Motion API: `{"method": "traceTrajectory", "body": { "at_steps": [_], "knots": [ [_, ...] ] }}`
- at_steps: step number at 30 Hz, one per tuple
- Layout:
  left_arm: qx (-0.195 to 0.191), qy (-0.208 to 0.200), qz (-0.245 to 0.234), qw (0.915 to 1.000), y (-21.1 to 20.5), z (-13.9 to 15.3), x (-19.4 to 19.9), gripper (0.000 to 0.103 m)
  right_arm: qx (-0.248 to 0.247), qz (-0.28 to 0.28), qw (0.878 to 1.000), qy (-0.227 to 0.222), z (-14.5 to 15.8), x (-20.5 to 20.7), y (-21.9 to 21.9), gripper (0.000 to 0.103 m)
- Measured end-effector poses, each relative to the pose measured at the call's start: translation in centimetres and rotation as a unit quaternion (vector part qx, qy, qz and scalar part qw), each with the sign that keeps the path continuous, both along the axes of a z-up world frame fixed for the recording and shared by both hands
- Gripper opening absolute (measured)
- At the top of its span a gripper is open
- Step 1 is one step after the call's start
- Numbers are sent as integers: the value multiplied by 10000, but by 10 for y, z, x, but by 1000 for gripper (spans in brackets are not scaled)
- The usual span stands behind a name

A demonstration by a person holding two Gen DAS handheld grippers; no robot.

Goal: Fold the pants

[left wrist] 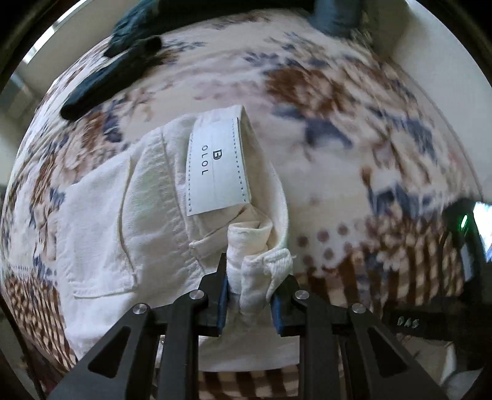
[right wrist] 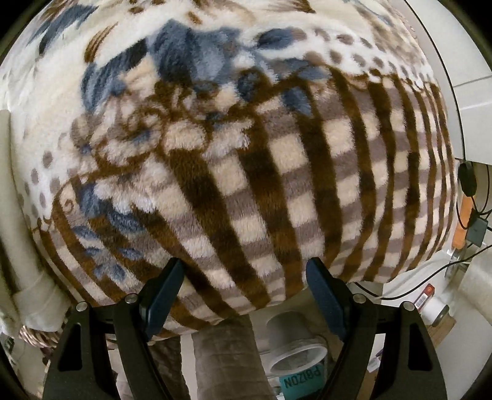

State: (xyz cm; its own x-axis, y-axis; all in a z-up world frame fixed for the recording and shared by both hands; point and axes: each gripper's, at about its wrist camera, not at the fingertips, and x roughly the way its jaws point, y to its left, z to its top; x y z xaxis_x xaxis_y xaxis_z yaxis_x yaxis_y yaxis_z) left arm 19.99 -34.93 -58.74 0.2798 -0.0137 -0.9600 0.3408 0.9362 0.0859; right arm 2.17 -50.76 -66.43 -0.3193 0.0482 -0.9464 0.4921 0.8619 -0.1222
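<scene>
White pants lie folded on the patterned blanket, with a white brand patch on the waistband facing up. My left gripper is shut on a bunched fold of the pants' white cloth near the frayed hem. In the right wrist view my right gripper is open and empty, held over the blanket's striped edge. A strip of white cloth runs along the left rim of that view.
Dark green garments lie at the blanket's far left, another at the far edge. Below the blanket's edge stand a grey cup, a teal tub and cables on the right.
</scene>
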Motion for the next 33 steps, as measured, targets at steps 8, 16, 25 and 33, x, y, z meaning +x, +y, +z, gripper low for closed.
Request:
{"method": "traceTrajectory", "body": {
  "at_steps": [8, 16, 25, 33],
  "knots": [
    [-478, 534, 38, 9974, 4, 16, 7, 56, 136, -1, 9997, -221, 24, 12, 16, 83],
    [-949, 219, 1472, 9843, 105, 76, 28, 94, 1295, -591, 9751, -1700, 93, 46, 21, 84],
    [-299, 597, 3293, 9419, 249, 27, 31, 94, 2568, -116, 9502, -1760, 66, 136, 107, 83],
    [-466, 723, 3436, 9352, 266, 11, 20, 94, 2101, 323, 9624, -1693, 89, 111, 117, 27]
  ]
}}
